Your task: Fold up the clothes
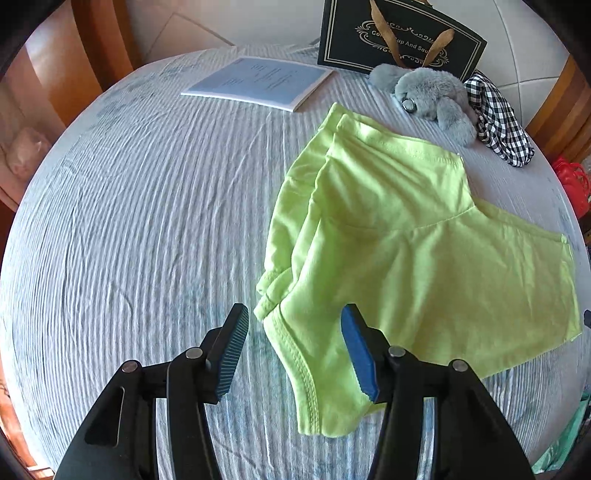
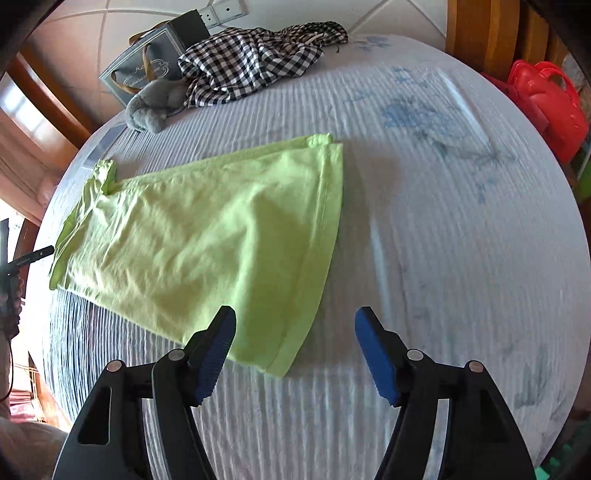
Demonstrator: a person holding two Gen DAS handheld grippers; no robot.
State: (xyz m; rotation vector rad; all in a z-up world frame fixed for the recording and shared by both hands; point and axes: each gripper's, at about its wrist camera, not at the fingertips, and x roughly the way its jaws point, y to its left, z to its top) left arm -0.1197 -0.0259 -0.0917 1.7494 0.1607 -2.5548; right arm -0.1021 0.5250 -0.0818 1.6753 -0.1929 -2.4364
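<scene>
A lime-green T-shirt (image 1: 399,236) lies folded lengthwise on the striped white bedsheet (image 1: 147,221); it also shows in the right wrist view (image 2: 207,229). My left gripper (image 1: 293,317) is open, hovering over the shirt's near sleeve hem (image 1: 310,387), with nothing between its blue pads (image 1: 358,354). My right gripper (image 2: 295,321) is open and empty above the shirt's bottom hem corner (image 2: 284,354).
A black-and-white checked garment (image 2: 251,62), a grey plush toy (image 1: 432,96), a dark gift bag (image 1: 399,33) and a pale blue booklet (image 1: 258,81) lie at the bed's far side. A red bag (image 2: 546,103) stands beside the bed. Wooden furniture surrounds the bed.
</scene>
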